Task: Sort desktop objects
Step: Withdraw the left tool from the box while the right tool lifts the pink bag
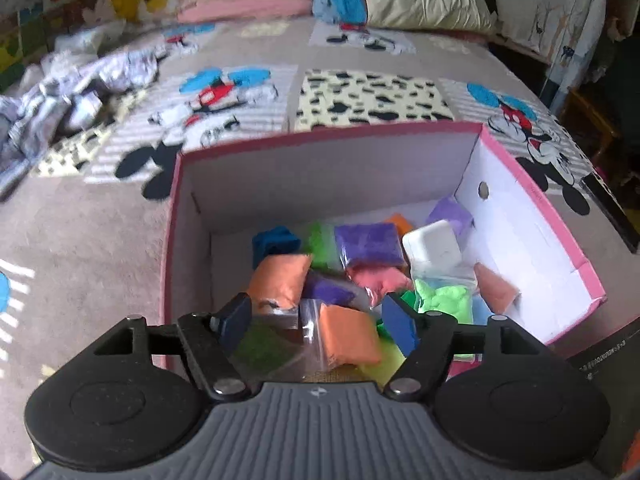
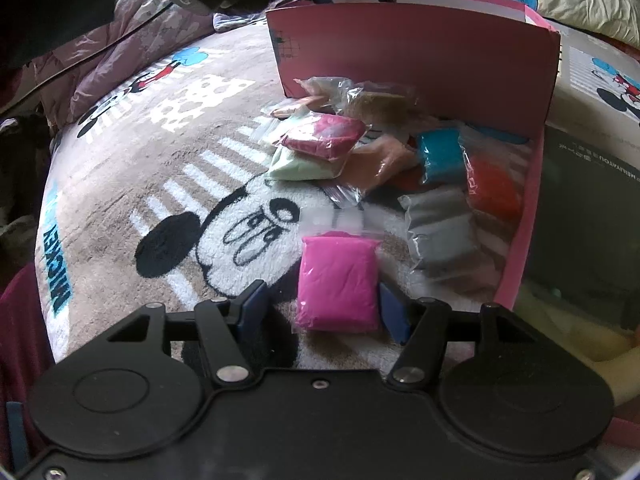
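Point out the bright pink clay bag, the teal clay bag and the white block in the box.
bright pink clay bag (image 2: 338, 280): right wrist view, middle of the bag.
teal clay bag (image 2: 440, 154): right wrist view, centre of the teal clay.
white block (image 1: 432, 250): left wrist view, its top face.

Left gripper (image 1: 318, 322): black linkage arms with silver pivot screws, two round black housings at either side, dark blue pads on the fingers (image 1: 236, 320). Body behind is grey with fine ribbed grooves and a small white mark at centre. Right gripper (image 2: 318, 312): same black linkage, silver pivot screws, round black housings, dark blue pads on the fingers (image 2: 394, 312); body here is smooth black with a small screw at centre and one more near each lower corner. Person: a dark red garment (image 2: 20, 340) shows at the left edge of the right wrist view.
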Motion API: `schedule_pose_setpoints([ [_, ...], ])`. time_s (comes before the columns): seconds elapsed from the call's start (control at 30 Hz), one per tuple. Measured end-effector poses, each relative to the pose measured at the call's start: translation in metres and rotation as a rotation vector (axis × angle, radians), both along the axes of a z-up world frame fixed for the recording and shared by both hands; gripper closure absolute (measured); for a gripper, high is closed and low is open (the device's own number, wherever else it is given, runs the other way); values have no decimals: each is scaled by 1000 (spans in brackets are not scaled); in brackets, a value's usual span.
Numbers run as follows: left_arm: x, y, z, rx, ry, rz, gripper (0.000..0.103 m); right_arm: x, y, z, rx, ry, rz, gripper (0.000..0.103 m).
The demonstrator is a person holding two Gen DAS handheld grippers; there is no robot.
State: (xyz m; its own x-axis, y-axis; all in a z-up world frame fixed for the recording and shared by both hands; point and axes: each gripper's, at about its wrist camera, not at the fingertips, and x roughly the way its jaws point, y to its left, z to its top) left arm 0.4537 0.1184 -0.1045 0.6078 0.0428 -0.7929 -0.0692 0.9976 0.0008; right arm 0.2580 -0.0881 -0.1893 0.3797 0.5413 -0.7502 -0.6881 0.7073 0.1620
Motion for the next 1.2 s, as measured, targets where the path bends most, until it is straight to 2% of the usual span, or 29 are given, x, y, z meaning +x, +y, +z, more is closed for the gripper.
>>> schedule_pose_setpoints([
  [0.23,-22,-16,22,44,-67,-14,32,1,-2,-1,20,2,-19,42],
  [0.47,-41,-27,36,52,-113,-28,32,0,-4,-2,34,-11,-46,43],
  [0.53,-44,-29,38,61,-118,-30,32,0,-5,-3,38,-15,-54,45],
  [0.73,-56,-30,43,55,-129,-33,32,-1,-7,-4,48,-28,-76,61],
  [1.2,-83,-34,58,53,-158,-51,32,-12,-7,-4,25,-66,-81,62],
])
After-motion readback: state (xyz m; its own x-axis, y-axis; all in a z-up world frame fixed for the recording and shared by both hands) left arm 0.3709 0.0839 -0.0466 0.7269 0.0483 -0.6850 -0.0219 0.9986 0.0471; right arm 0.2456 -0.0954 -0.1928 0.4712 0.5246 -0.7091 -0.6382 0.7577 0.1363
